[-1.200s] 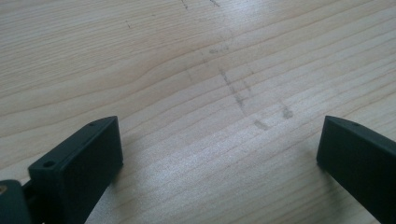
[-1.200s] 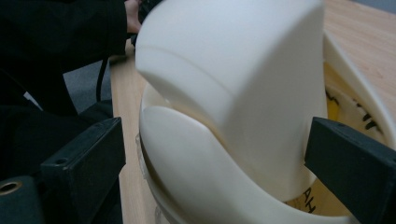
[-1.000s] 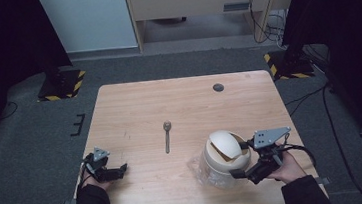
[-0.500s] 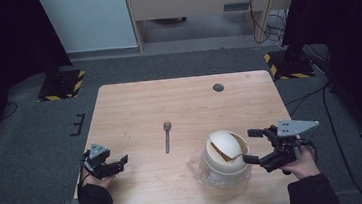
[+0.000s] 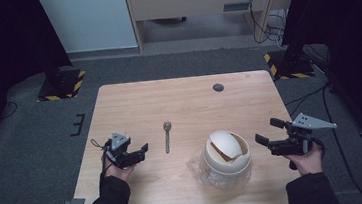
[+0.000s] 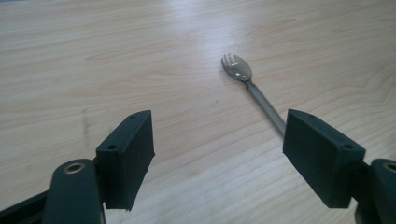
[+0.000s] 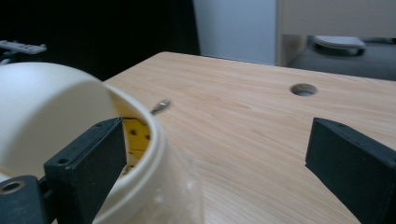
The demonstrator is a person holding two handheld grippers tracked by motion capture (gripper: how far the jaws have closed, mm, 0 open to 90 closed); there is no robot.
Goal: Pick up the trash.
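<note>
A: What do we record for the left side?

B: We find the left gripper (image 5: 141,152) low over the table (image 5: 189,106) near its left front, jaws spread wide with nothing between them. In the left gripper view the spork (image 6: 250,86) lies flat on the wood just ahead, its tined bowl pointing away and its handle running down behind the right-hand jaw. We note no contact with it.

A: And the right side?

B: We find the right gripper (image 5: 267,135) at the right edge, held in a hand (image 5: 305,160), jaws likewise wide apart and empty. It points toward the bin (image 5: 227,159), a cream tub with a tilted swing lid (image 5: 224,144) and a clear bag liner. In the right gripper view the bin's rim sits close beside one jaw; we cannot tell whether they touch.

A: Anything else on the surface?

B: A round hole (image 5: 218,87) near the far edge. The spork lies between the left gripper and the bin, apart from both.
</note>
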